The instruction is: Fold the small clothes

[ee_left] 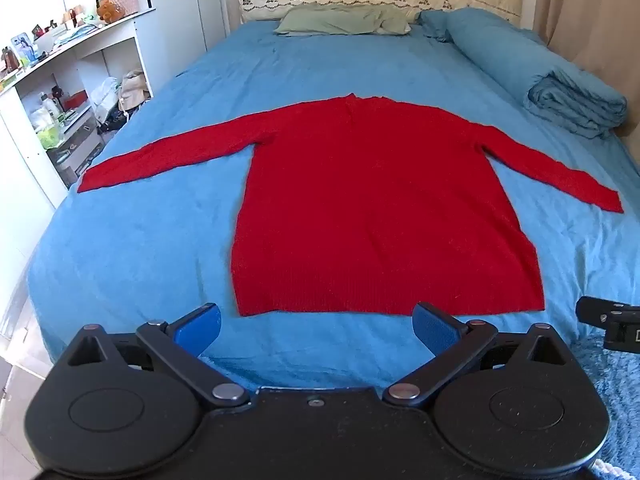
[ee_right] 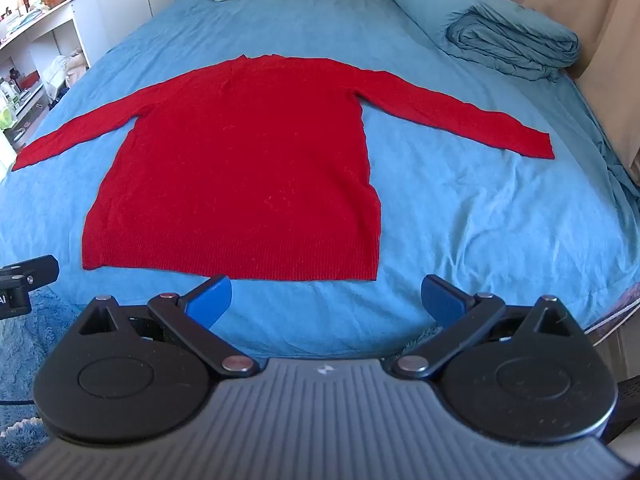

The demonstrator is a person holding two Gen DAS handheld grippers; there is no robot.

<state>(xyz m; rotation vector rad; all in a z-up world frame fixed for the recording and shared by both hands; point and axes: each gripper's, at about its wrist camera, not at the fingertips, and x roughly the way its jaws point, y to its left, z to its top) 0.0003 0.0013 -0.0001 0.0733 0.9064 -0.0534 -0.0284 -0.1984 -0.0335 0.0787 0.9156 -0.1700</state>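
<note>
So I've got the bed filling pretty much both views, blue sheet all over it, and the red sweater is lying flat in the middle of it, hem toward me, neck toward the headboard, both sleeves spread out to the sides. Off the far right edge of the bed there's a rolled-up blue duvet, well apart from the sweater, and a pale green pillow up at the head. On the left there's a white shelf unit whose cubbies are stuffed with bottles, bags and small clutter; I can't make out most of it. Top shelf has an orange plush toy plus more bits. My left gripper hangs just short of the hem with its blue fingers spread wide, holding nothing. Right gripper same deal, fingers spread, empty, near the hem's right corner.
</note>
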